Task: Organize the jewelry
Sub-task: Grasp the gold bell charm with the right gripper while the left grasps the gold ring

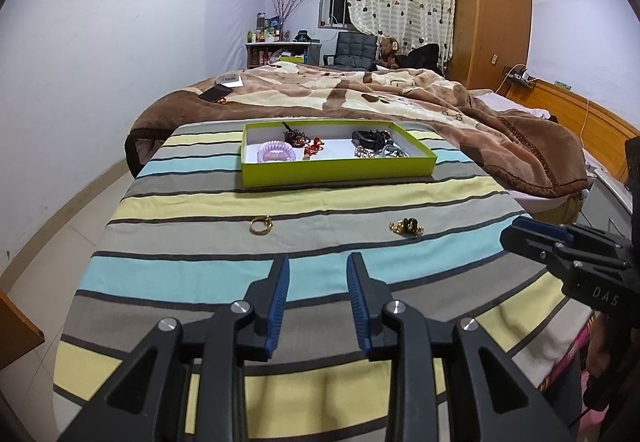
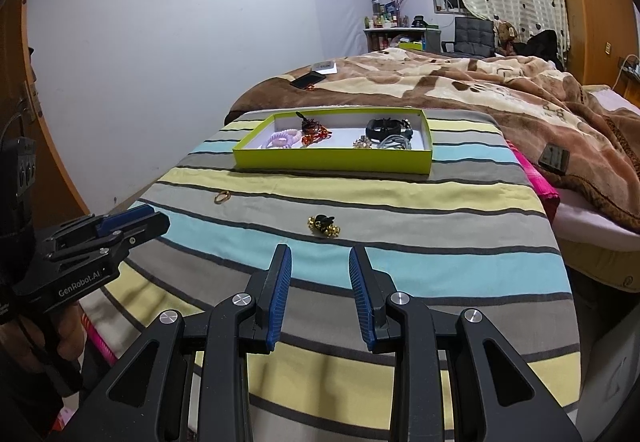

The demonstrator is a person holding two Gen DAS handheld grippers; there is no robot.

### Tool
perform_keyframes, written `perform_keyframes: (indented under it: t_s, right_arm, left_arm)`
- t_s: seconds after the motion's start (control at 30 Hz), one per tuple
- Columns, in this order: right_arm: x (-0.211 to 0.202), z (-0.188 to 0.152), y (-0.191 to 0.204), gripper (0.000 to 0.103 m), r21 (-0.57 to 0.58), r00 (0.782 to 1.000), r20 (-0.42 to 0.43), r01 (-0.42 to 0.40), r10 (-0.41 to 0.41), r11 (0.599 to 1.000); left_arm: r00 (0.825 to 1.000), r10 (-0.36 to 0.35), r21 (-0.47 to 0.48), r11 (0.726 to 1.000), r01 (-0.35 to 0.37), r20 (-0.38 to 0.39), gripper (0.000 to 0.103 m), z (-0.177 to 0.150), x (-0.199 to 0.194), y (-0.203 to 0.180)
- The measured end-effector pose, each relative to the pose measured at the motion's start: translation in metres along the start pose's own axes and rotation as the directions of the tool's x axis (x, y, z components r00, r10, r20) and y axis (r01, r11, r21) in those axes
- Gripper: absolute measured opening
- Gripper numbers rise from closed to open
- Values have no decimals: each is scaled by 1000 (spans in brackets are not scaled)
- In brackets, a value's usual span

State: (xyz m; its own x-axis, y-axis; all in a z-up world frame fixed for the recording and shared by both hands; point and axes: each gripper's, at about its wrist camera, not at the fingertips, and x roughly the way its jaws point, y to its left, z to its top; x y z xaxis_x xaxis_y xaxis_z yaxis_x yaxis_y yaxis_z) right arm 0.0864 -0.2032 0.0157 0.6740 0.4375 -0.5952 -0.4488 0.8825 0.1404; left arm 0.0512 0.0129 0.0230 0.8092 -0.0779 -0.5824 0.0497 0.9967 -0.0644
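Covering the table, striped cloth (image 1: pixel 304 202), green tray (image 1: pixel 336 170) near bed (image 1: pixel 360 90), both grippers' fingers (image 1: pixel 280 302) spread, empty.

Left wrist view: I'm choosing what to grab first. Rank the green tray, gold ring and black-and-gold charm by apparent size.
1. green tray, by far the largest, though farthest away.
2. black-and-gold charm, slightly wider.
3. gold ring.
The last two look close; that order is unsure.

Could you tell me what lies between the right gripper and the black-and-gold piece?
Only bare striped cloth separates the right gripper from the black-and-gold piece, as the right wrist view shows.
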Motion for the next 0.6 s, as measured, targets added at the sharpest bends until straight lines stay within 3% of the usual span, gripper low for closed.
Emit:
perform_keyframes:
  t_s: [0.6]
  right_arm:
    - [8,0,4,32,-21,1000,-19,-2,2,1000]
  left_arm:
    - [1000,21,-15,1000,-21,-6,34,-2,5,11]
